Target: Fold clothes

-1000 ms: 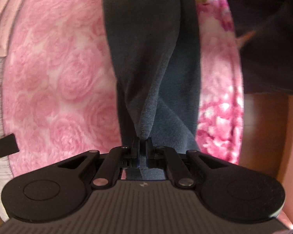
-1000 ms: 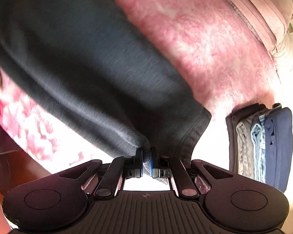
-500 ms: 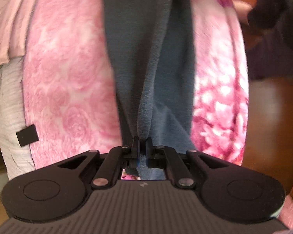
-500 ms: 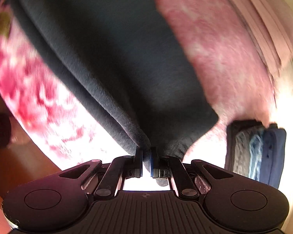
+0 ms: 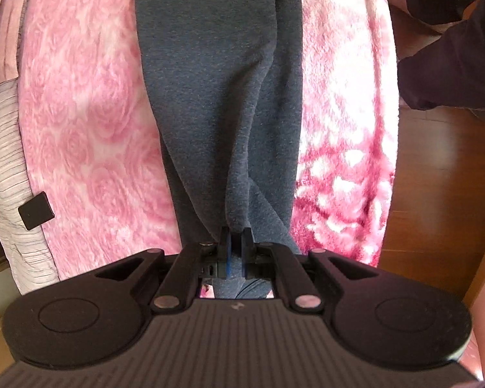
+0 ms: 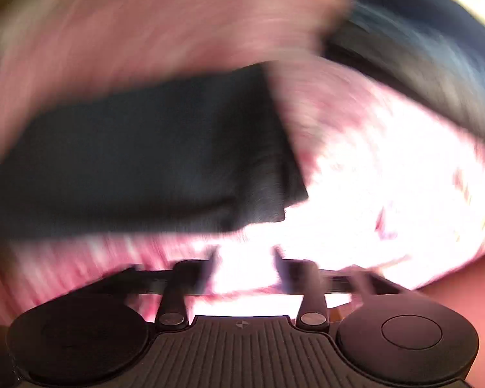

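Note:
A dark blue-grey fleece garment stretches in a long band across a pink rose-patterned blanket. My left gripper is shut on the near end of this garment, with a fold of cloth pinched between its pads. The right wrist view is badly blurred. There the same dark garment lies on the blanket, apart from my right gripper. Its jaws are opening and nothing is between them.
A stack of folded dark and blue clothes shows blurred at the upper right of the right wrist view. A small black square lies at the blanket's left edge on striped white bedding. A person's dark sleeve and wooden floor are on the right.
My right gripper has let go of the garment's end, opened, rolled and swung away, blurring its view. My left gripper keeps its hold and has sunk a little towards the blanket.

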`<action>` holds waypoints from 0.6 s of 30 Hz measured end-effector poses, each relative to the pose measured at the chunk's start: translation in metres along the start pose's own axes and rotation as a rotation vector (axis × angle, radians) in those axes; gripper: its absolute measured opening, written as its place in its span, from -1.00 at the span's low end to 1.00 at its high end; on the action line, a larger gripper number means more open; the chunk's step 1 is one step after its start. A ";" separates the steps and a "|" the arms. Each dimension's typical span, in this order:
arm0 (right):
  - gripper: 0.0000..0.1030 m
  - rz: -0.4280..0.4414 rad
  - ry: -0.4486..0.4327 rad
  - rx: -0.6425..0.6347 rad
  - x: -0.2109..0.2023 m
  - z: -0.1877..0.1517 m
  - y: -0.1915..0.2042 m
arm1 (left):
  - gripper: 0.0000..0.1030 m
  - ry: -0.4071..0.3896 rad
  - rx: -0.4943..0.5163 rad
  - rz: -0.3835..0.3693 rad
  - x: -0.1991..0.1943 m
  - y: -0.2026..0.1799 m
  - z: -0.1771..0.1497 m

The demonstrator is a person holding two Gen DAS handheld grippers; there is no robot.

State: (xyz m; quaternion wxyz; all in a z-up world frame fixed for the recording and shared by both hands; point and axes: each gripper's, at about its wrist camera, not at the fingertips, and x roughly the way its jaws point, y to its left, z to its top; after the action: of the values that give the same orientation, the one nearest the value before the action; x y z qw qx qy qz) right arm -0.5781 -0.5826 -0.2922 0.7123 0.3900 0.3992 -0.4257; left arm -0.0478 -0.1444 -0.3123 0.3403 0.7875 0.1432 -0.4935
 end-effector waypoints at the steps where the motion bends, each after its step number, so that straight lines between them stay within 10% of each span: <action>1: 0.27 0.050 -0.034 0.123 0.002 -0.002 -0.012 | -0.94 0.006 0.007 -0.003 -0.001 0.000 0.002; 4: 0.25 0.160 -0.095 0.366 0.014 -0.010 -0.035 | -0.94 0.022 0.030 -0.010 -0.003 0.000 0.008; 7: -0.61 0.202 -0.122 0.491 0.024 -0.013 -0.045 | -0.94 0.038 0.047 -0.011 -0.004 0.001 0.012; 9: -0.83 0.212 -0.134 0.511 0.021 -0.009 -0.048 | -0.94 0.043 0.050 -0.009 -0.006 0.002 0.013; 15: -0.88 0.188 -0.245 0.281 -0.013 0.035 -0.039 | -0.94 0.045 0.039 0.008 -0.009 -0.002 0.020; 18: -0.87 0.137 -0.157 0.289 0.013 0.030 -0.046 | -0.94 0.046 0.054 -0.007 -0.007 -0.011 0.026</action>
State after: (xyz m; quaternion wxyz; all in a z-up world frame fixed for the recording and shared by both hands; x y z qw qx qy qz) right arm -0.6095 -0.6285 -0.3023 0.7050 0.4801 0.2497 -0.4584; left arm -0.0755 -0.1531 -0.3178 0.3137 0.8070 0.1401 -0.4803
